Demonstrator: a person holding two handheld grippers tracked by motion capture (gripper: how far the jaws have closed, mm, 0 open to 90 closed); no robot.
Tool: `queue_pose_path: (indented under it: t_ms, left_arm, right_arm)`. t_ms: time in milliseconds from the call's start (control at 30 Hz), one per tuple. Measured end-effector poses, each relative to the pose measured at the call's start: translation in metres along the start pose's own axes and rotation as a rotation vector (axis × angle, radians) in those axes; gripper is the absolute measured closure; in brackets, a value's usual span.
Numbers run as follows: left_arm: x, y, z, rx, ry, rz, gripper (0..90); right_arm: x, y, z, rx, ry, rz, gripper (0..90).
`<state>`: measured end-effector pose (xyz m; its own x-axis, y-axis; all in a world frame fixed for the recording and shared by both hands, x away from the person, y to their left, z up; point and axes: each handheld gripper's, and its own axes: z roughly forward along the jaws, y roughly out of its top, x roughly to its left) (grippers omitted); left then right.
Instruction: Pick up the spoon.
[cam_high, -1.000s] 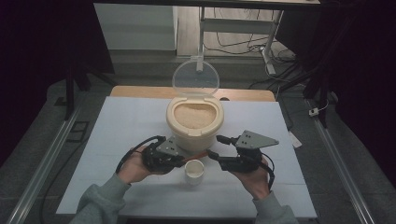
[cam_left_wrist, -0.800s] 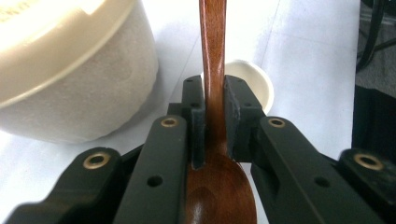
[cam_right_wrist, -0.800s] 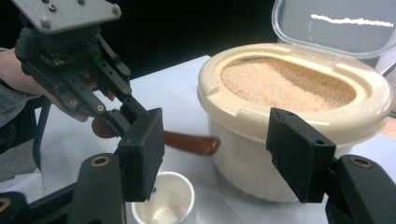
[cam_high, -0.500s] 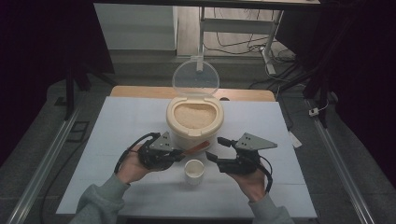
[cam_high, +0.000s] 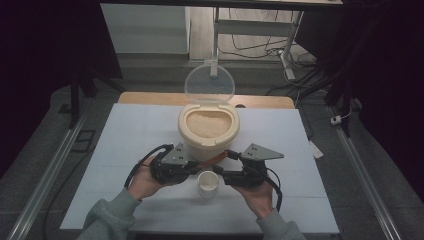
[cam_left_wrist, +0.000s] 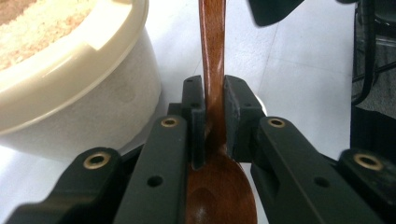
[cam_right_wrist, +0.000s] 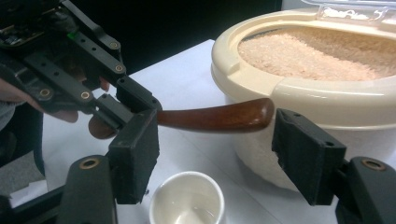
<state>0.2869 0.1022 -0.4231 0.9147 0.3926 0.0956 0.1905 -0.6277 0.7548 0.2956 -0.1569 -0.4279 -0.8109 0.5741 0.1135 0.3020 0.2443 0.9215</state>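
Left gripper (cam_high: 192, 169) is clamped on the neck of a brown wooden spoon (cam_right_wrist: 212, 117); right gripper (cam_right_wrist: 215, 156) stands wide, its jaws having just been opening, with the spoon's handle end between them and no pad visibly pressing it. Cream plastic rice container (cam_high: 208, 131), clear lid (cam_high: 210, 83) raised, sits full and seemingly undisturbed behind the spoon. Small white ceramic cup (cam_high: 208, 182) stands empty between both hands. By my assessment, a hand-over is in progress; scooping and filling remain.
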Motion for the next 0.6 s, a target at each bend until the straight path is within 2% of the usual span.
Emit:
queue_pose_path:
  t_ms: [100,233,333,367,433,600]
  left_arm:
    - [-0.0025,0.0006,0.0013,-0.008,0.004,0.003,78.8]
    - [-0.0053,0.0013,0.0036,-0.007,0.002,0.011,78.8]
    - [-0.0060,0.0013,0.0047,-0.002,0.002,0.014,78.8]
    - [-0.0063,0.0013,0.0048,-0.002,0.007,0.015,78.8]
    - [-0.0063,0.0012,0.0048,0.000,0.008,0.016,78.9]
    - [-0.0080,0.0015,0.0063,0.007,0.007,0.026,79.0]
  right_arm:
    - [0.0004,-0.0011,0.0023,-0.015,0.015,0.040,36.6]
    - [0.0011,-0.0015,0.0026,-0.026,0.015,0.061,41.4]
    - [0.0008,-0.0021,0.0025,-0.041,0.027,0.083,50.8]
    - [0.0008,-0.0021,0.0025,-0.041,0.027,0.083,50.8]
    - [0.0006,-0.0021,0.0014,-0.064,0.046,0.109,57.7]
    - [0.0027,-0.0001,-0.0006,-0.104,0.069,0.114,66.4]
